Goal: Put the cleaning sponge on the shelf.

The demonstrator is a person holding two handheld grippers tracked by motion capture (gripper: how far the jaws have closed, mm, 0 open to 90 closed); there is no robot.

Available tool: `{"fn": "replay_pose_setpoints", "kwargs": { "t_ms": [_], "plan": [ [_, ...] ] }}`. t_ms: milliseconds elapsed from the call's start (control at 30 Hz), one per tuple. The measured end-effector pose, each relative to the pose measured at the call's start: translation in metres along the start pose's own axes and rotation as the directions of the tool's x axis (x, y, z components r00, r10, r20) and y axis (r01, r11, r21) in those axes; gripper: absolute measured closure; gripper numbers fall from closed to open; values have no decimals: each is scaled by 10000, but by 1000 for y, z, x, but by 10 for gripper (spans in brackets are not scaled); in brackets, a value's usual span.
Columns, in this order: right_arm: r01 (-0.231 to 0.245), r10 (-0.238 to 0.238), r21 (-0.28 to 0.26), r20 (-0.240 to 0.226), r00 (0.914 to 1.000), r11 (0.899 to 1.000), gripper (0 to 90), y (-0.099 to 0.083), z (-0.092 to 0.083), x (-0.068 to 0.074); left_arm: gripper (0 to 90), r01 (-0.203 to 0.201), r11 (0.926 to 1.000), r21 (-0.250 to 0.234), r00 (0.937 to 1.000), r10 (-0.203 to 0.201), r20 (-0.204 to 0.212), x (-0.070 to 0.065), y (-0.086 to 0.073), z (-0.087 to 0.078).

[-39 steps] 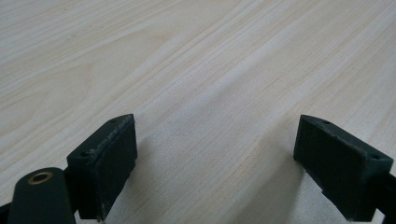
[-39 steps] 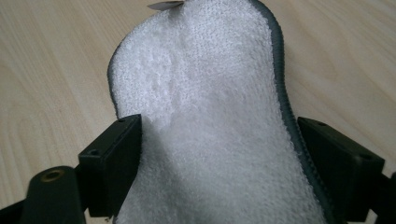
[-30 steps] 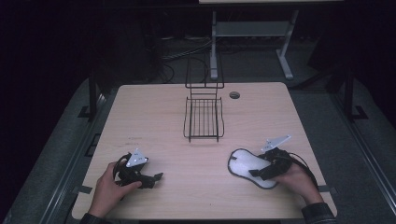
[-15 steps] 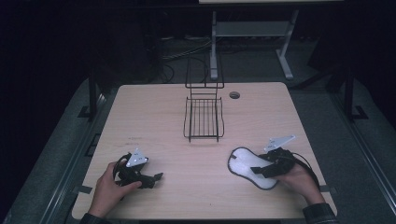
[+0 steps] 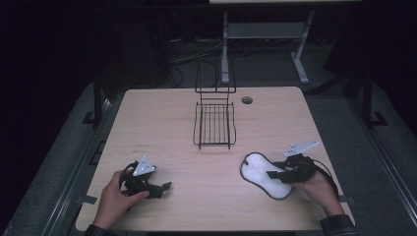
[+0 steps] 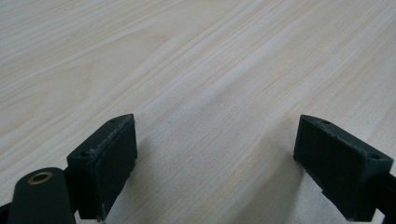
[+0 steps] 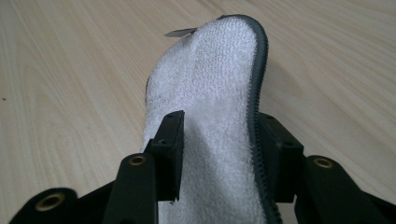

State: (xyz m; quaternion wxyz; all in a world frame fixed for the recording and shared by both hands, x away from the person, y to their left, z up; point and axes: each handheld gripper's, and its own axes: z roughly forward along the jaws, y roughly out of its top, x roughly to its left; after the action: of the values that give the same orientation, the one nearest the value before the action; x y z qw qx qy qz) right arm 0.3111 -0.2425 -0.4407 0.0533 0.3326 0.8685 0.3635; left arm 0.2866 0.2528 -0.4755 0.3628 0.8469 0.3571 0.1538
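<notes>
Right gripper (image 5: 273, 175), low at the table's (image 5: 167, 118) near right corner, jaws just closing around the narrow middle of a white terry insole (image 7: 210, 88) edged in dark binding, one pad on its fleecy face, the other against the bound rim, the sole bowing up between them and seemingly pinched. Long axis of the insole running straight out from the jaws, away and to the left toward the black wire rack (image 5: 214, 125) at table centre. Left gripper (image 5: 166, 187) well apart at the near left corner, jaws wide over bare wood, nothing held.
</notes>
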Motion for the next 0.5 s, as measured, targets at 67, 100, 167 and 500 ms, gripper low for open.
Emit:
{"fn": "replay_pose_setpoints", "kwargs": {
  "t_ms": [67,100,167,500],
  "plan": [
    [-74,73,-30,-63,10000,10000,571,0,-2,0,126,0,10000,-8,10000,0,-6,0,0,0],
    [-107,106,-38,-97,9999,9999,579,1,-3,-1,126,-4,10000,-6,10000,4,-7,0,0,0],
    [-143,142,-102,-172,9998,9998,597,1,-5,0,126,-15,10000,2,10000,15,-14,0,0,0],
    [-232,207,-469,-530,9984,9986,662,2,-13,2,126,-30,10000,-5,10000,30,-8,0,0,0]
  ]
}}
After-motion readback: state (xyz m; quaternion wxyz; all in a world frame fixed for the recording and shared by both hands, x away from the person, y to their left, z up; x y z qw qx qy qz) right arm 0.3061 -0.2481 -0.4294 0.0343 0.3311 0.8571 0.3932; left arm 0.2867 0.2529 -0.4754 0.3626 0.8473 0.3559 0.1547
